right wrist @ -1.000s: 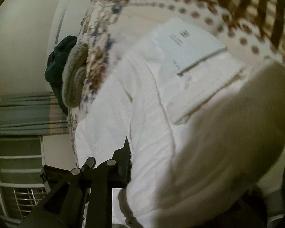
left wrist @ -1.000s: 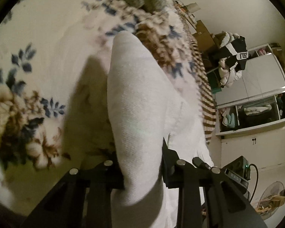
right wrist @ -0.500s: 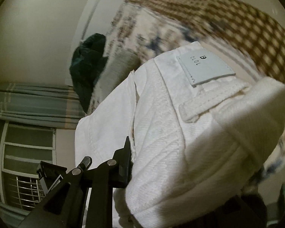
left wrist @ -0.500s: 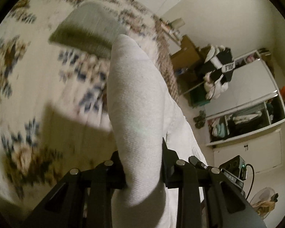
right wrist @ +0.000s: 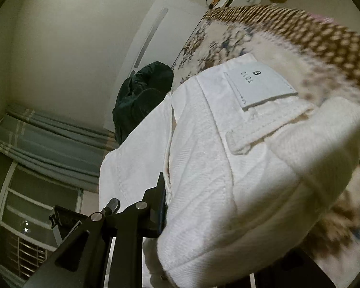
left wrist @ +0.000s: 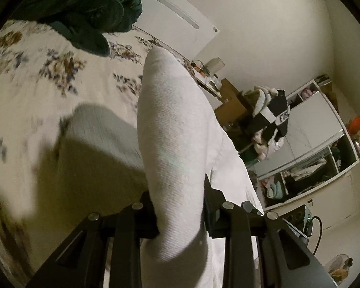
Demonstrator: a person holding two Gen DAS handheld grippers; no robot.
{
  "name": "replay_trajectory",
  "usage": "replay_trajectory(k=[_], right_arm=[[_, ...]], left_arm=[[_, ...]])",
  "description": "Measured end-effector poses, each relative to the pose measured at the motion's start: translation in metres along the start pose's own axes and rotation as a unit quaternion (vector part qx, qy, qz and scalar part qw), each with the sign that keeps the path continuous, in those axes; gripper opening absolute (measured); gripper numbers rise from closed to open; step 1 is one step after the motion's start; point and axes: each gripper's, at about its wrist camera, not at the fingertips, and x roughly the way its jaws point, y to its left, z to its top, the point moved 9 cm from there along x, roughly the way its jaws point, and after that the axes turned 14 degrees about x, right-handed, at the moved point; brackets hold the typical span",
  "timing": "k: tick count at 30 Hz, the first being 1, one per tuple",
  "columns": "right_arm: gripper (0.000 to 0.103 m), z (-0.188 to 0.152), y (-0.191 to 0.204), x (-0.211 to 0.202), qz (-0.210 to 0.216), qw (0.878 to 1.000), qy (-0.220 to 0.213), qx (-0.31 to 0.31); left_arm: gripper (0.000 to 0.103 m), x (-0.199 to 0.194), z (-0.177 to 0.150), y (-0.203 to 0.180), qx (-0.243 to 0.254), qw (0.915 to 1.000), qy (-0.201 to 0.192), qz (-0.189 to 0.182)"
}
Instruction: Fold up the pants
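The white pants [left wrist: 172,129] are held up over a bed with a floral cover [left wrist: 36,91]. My left gripper [left wrist: 180,213] is shut on a thick fold of the white fabric, which sticks up between the jaws. My right gripper [right wrist: 204,216] is shut on the waistband end of the pants [right wrist: 216,158], where a white label patch [right wrist: 259,84] and a belt loop show. Only the right gripper's left finger [right wrist: 159,206] shows; the cloth hides the other.
A dark green garment [left wrist: 84,12] lies at the head of the bed, also in the right wrist view [right wrist: 141,96]. A grey folded item [left wrist: 100,132] lies on the cover. A wardrobe and shelves [left wrist: 312,139] stand at right. A curtained window [right wrist: 36,144] is at left.
Both grippers have lifted and tilted upward with the pants. More of the room, the wall and the dark green garment have come into view; the bed cover has dropped lower.
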Motion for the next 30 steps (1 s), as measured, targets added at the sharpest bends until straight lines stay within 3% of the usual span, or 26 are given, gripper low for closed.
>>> replay_trajectory(k=[5,8,10,17,23,26,30], right_arm=[[0.021,0.015,-0.024,0.12,-0.02,1.0,0.016,-0.004],[0.021,0.012,-0.057,0.174,-0.046,0.998,0.035,0.001],[0.021,0.006,-0.08,0.198,-0.058,0.997,0.051,0.004],[0.033,0.001,-0.092,0.203,-0.083,0.992,0.092,0.001],[0.034,-0.003,-0.09,0.179,-0.133,0.986,0.096,-0.038],[0.047,-0.006,-0.094,0.166,-0.163,0.981,0.092,-0.043],[0.055,-0.005,-0.102,0.146,-0.204,0.974,0.07,-0.072]], left_arm=[[0.025,0.049,0.01,0.093,-0.018,0.9996,0.021,0.011],[0.025,0.079,-0.012,0.156,-0.048,0.9973,0.05,0.027],[0.026,0.087,-0.031,0.179,-0.065,0.996,0.055,0.026],[0.031,0.072,-0.052,0.192,-0.095,0.9948,0.036,-0.011],[0.036,0.05,-0.049,0.18,-0.056,0.9966,0.052,0.029],[0.038,0.039,-0.052,0.182,-0.045,0.9959,0.055,0.055],[0.04,0.031,-0.061,0.186,-0.045,0.9938,0.066,0.077]])
